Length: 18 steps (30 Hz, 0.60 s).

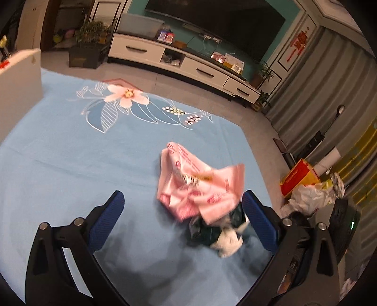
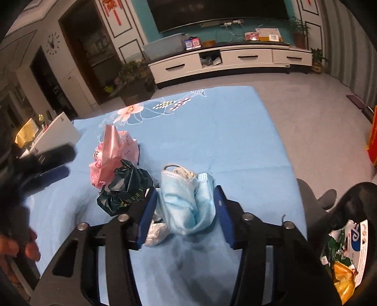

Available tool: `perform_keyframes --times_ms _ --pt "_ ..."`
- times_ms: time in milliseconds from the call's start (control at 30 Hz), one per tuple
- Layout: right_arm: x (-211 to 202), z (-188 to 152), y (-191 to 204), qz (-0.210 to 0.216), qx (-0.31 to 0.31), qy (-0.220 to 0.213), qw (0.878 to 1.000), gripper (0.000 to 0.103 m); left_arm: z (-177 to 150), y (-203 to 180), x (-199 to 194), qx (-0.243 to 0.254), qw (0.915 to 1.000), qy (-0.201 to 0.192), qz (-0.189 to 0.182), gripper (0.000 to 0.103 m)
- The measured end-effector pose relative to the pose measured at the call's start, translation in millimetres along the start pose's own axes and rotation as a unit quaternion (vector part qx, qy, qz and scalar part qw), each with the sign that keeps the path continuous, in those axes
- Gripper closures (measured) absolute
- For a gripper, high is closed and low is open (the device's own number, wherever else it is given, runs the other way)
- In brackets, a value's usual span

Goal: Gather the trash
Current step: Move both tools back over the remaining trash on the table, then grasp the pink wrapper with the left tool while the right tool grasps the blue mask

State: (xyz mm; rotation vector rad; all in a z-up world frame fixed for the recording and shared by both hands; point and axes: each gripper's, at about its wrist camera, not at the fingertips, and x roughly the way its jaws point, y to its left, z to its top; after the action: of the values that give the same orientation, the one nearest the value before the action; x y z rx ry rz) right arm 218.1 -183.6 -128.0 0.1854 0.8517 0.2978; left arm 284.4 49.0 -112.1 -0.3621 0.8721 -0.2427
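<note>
Black bin (image 2: 353,211) already holds wrappers. Right gripper (image 2: 186,202) brackets crumpled blue face mask (image 2: 186,202), contact apparently unmade; left gripper (image 1: 183,211) open. Pink plastic bag (image 1: 200,183) remains.

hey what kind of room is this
Most likely a home living room: a big dark TV on the wall, a long white TV cabinet beneath it, and potted plants nearby.
</note>
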Motion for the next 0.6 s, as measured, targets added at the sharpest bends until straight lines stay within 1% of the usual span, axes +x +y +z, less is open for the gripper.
perform_keyframes --times_ms 67,133,200,267,300,333,367,400,433,500,567,600 --pt "5.3 -1.3 0.8 -0.002 -0.008 0.008 1.000 0.064 6.6 0.7 11.6 -0.015 0.9998 0.009 -0.011 0.004" --pt "9.1 -3.7 -0.8 -0.007 -0.010 0.014 1.000 0.078 12.1 -0.5 22.3 -0.023 0.9995 0.015 -0.018 0.004" --pt "9.0 -5.4 -4.0 -0.004 -0.005 0.011 1.000 0.085 16.2 -1.0 34.0 -0.031 0.9993 0.019 -0.011 0.004" --pt "5.8 -6.8 -9.4 -0.001 0.004 0.007 1.000 0.087 20.6 -0.5 45.2 -0.042 0.9985 0.029 -0.018 0.004" --pt "3.7 -7.2 -11.7 -0.001 0.007 0.004 1.000 0.087 21.7 -2.2 51.1 -0.038 0.9986 0.034 -0.008 0.006" --pt "2.1 -7.0 -13.4 -0.001 0.010 0.002 1.000 0.087 22.2 -2.4 55.8 -0.034 0.9987 0.037 0.003 0.015" --pt "0.6 -7.1 -14.3 0.000 0.011 0.001 1.000 0.087 21.9 -1.5 59.5 -0.035 0.9985 0.041 0.004 0.021" --pt "-1.8 -7.3 -15.4 -0.001 0.011 -0.001 1.000 0.087 21.3 1.4 62.4 -0.043 0.9980 0.047 -0.002 0.034" --pt "-4.0 -7.8 -16.1 -0.002 0.011 -0.003 1.000 0.087 20.6 3.3 65.5 -0.048 0.9974 0.053 0.001 0.042" --pt "-7.6 -8.9 -17.9 -0.002 0.015 -0.006 1.000 0.087 18.3 7.0 67.4 -0.045 0.9975 0.054 0.005 0.044" --pt "-9.7 -9.1 -19.0 -0.002 0.019 -0.008 1.000 0.087 14.6 9.9 67.0 -0.045 0.9974 0.055 0.003 0.051" --pt "-11.6 -10.0 -20.1 -0.001 0.022 -0.009 1.000 0.087 13.6 11.5 66.0 -0.046 0.9975 0.054 0.003 0.057"
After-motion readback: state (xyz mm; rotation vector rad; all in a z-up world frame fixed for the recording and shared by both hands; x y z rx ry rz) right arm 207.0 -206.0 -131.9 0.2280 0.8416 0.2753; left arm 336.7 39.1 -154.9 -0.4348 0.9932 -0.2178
